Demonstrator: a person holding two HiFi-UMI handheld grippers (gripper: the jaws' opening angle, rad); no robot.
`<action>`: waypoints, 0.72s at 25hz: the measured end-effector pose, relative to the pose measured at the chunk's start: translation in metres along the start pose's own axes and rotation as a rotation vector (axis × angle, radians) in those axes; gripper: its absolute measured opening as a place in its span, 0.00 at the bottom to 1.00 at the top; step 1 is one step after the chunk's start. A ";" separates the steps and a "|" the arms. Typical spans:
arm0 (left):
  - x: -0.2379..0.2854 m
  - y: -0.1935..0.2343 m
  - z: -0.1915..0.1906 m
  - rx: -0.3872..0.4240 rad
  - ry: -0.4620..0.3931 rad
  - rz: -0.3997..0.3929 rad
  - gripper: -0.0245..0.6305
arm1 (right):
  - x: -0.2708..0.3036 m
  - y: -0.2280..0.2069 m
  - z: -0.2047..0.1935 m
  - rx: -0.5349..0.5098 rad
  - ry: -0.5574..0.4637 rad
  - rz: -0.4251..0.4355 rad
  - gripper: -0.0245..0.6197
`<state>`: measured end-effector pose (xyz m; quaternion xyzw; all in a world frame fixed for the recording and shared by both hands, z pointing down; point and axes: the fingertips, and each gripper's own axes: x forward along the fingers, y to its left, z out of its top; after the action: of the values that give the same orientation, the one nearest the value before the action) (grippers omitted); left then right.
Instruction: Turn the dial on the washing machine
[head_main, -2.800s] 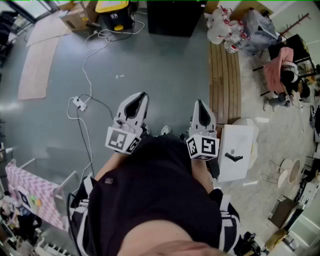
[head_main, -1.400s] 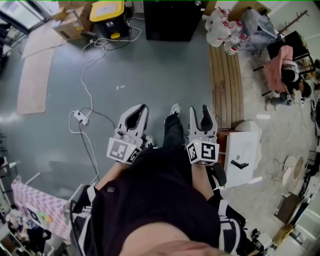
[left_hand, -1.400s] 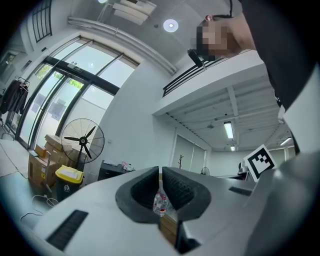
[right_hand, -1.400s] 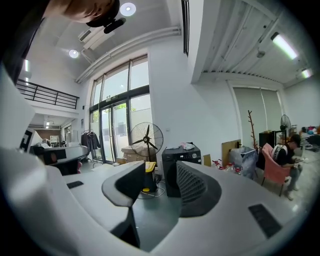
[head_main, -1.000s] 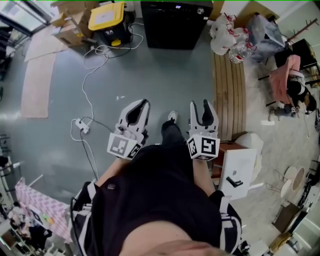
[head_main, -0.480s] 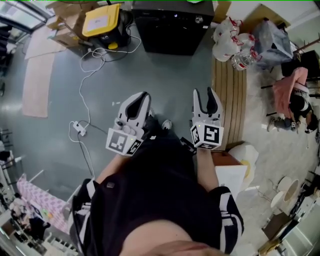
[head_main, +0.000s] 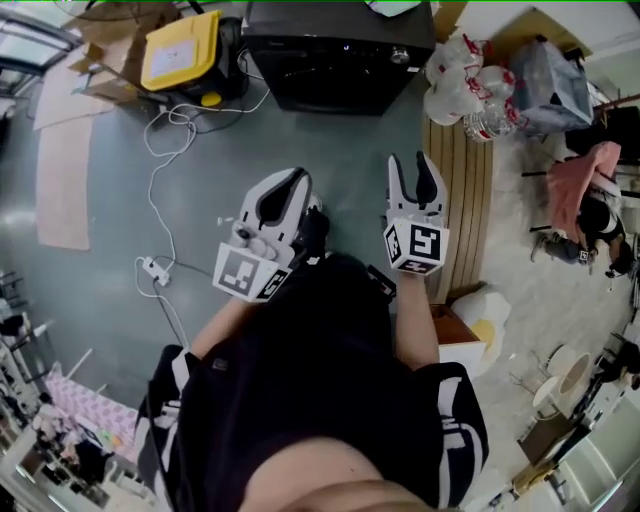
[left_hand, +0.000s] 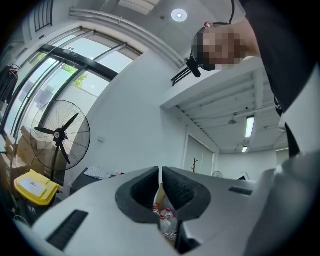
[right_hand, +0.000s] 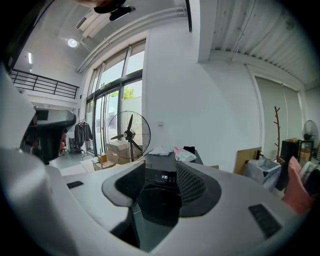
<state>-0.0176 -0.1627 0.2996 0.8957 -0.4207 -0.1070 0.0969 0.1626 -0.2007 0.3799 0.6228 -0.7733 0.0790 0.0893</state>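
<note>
Head view looks steeply down on a grey floor, with the black washing machine at 12 o'clock, well apart from both grippers. A slatted wooden bench runs along at 2 o'clock, with packs of bottled water at its far end. A yellow-lidded box sits at 11 o'clock, just beside the machine.

The left gripper is held over the floor at 11 o'clock, its jaws drawn together to a thin slit with nothing caught in them. The right gripper, at 1 o'clock, has its jaws moderately apart and empty. In the right gripper view the machine's front shows far off between them.

The dial seems to be the small pale knob at the right end of the machine's top panel, untouched.
</note>
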 end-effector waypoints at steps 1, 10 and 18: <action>0.016 0.012 0.000 0.000 -0.002 -0.010 0.10 | 0.024 -0.006 0.000 -0.003 0.003 -0.003 0.36; 0.117 0.091 -0.025 -0.006 0.029 -0.019 0.10 | 0.203 -0.072 -0.030 0.011 0.047 -0.032 0.37; 0.189 0.137 -0.097 -0.052 0.068 0.026 0.10 | 0.352 -0.154 -0.161 -0.039 0.221 -0.081 0.41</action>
<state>0.0265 -0.3868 0.4075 0.8905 -0.4257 -0.0862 0.1355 0.2464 -0.5301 0.6209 0.6392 -0.7342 0.1286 0.1893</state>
